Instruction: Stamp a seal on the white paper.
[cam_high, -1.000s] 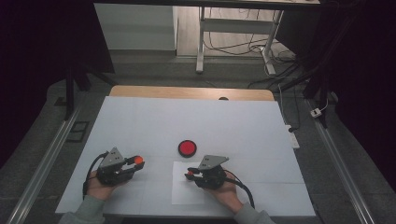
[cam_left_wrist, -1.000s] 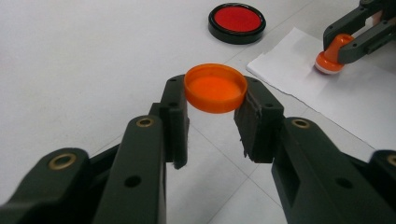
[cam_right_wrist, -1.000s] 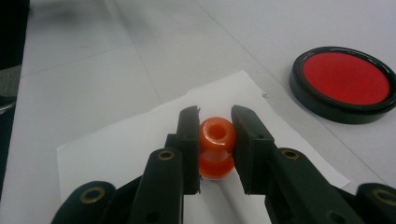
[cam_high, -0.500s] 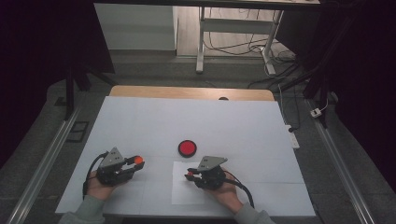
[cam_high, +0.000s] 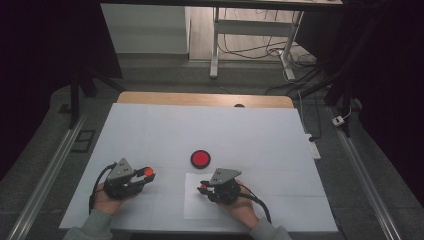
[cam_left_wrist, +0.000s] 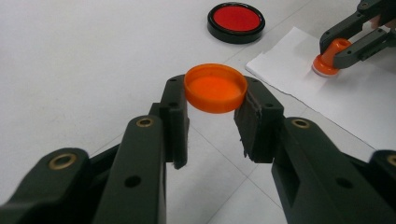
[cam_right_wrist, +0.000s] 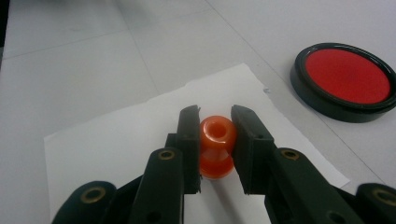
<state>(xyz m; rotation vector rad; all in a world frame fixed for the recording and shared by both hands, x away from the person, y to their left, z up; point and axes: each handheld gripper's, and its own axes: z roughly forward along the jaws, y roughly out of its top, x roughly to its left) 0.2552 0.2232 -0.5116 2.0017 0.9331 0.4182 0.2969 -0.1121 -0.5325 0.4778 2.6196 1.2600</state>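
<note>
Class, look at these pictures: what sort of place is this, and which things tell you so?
Probably a lab or workshop test bench: a white-covered table with metal rails beside it, loose cables on the floor behind, and hand-held tongs for stamping.

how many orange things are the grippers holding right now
2. An orange cap sits clamped in the left gripper, off the table. An orange stamp is in the right gripper, pressed on the white paper.

White-topped table (cam_high: 150, 125) with a bare wooden strip (cam_high: 200, 98) along its far edge, flanked by metal rails (cam_high: 45, 175) on a grey floor (cam_high: 165, 75); beyond stand a white cabinet (cam_high: 145, 27) and a table frame (cam_high: 216, 45) over loose cables (cam_high: 250, 50), the surroundings dark.
</note>
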